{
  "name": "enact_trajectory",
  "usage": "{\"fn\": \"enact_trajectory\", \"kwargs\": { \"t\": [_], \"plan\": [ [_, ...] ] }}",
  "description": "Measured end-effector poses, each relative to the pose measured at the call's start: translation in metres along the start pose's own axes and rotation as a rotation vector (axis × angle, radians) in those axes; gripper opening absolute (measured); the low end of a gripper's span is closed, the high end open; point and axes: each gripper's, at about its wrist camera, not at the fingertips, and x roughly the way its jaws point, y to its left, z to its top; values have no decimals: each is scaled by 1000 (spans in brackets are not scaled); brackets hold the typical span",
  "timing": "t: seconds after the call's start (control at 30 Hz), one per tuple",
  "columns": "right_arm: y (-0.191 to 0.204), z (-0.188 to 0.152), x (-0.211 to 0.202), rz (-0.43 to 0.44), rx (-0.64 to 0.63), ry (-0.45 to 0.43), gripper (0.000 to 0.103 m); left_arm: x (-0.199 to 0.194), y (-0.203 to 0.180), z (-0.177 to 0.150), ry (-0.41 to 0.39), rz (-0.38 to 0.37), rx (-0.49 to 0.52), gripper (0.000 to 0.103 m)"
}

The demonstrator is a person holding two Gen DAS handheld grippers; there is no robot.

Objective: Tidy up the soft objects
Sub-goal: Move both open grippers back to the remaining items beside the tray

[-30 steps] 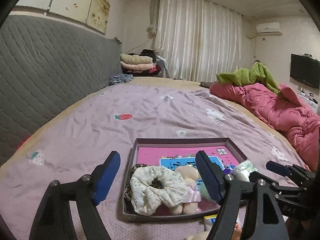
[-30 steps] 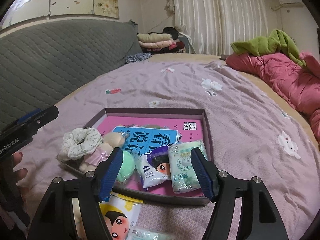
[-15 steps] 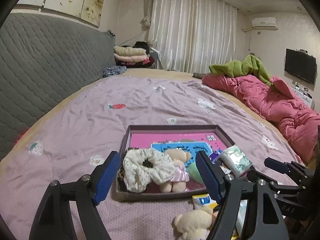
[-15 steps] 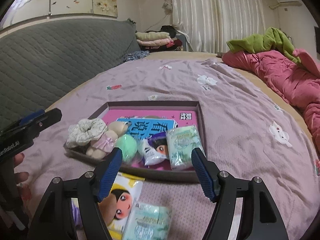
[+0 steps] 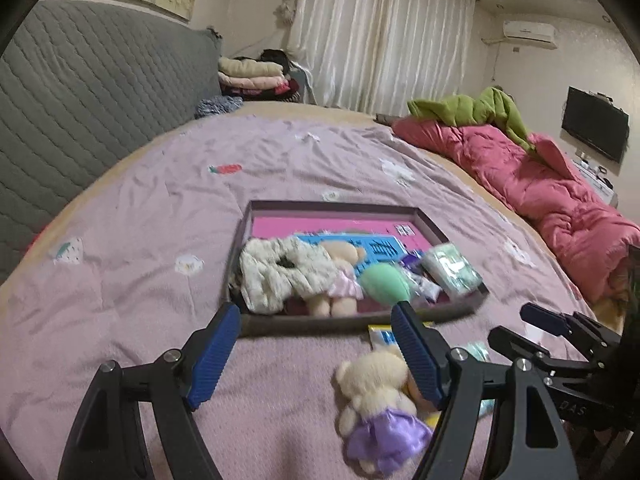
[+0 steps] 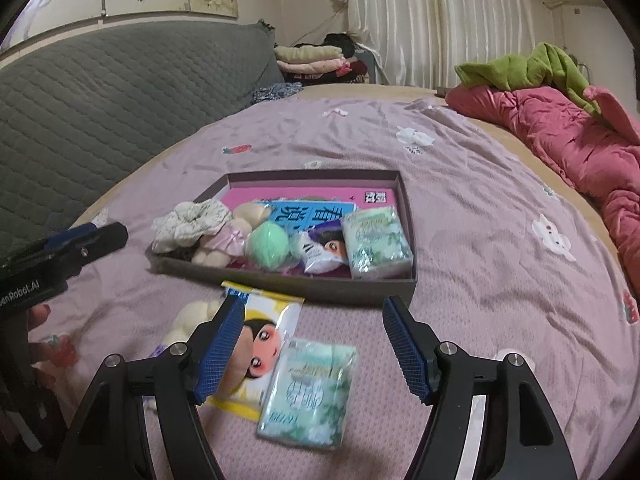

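- Two grippers over a bed with a mauve bedspread; both sets of tongs wide, nothing clamped.
- Far left: grey quilted headboard; folded clothes stack past its end, near the white curtain.
- Left gripper: jaws spread wide, empty, hovering above bare bedspread just in front of the tray's near wall.
- Tray, shallow, dark-walled, sits mid-bed with a pink book and a blue book flat on its floor.
- In the tray, left to right: floral scrunchie at the left end, spilling over the rim; small bear in pink dress touching it; green ball; cartoon-face packet; green tissue pack in the right near corner.
- Outside the tray, on the bedspread in front of it: cream bear in purple dress, lying face down just beside the left gripper's right finger, not gripped.
- Right of the bear: yellow cartoon-girl pouch, partly under the right gripper's left finger; its far end is close to the tray's front wall.
- Second green tissue pack overlaps the pouch's right edge.
- Right gripper: jaws wide apart, above the pouch and second pack; whether the pads touch either one cannot be told.
- Far right: pink duvet with a green garment on top; wall TV.
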Motion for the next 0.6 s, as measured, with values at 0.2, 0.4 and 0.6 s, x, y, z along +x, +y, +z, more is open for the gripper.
{"fn": "enact_trajectory", "kwargs": {
  "t": [0.2, 0.4, 0.6],
  "plan": [
    [0, -11, -1, 8, 21, 48, 73, 4, -8, -12, 80, -42, -12, 77],
    [-1, -19, 4, 15, 34, 107, 73, 13, -18, -25, 164, -72, -4, 77],
    [-2, -22, 7, 20, 41, 132, 73, 16, -27, -35, 219, -98, 18, 77]
  ]
}}
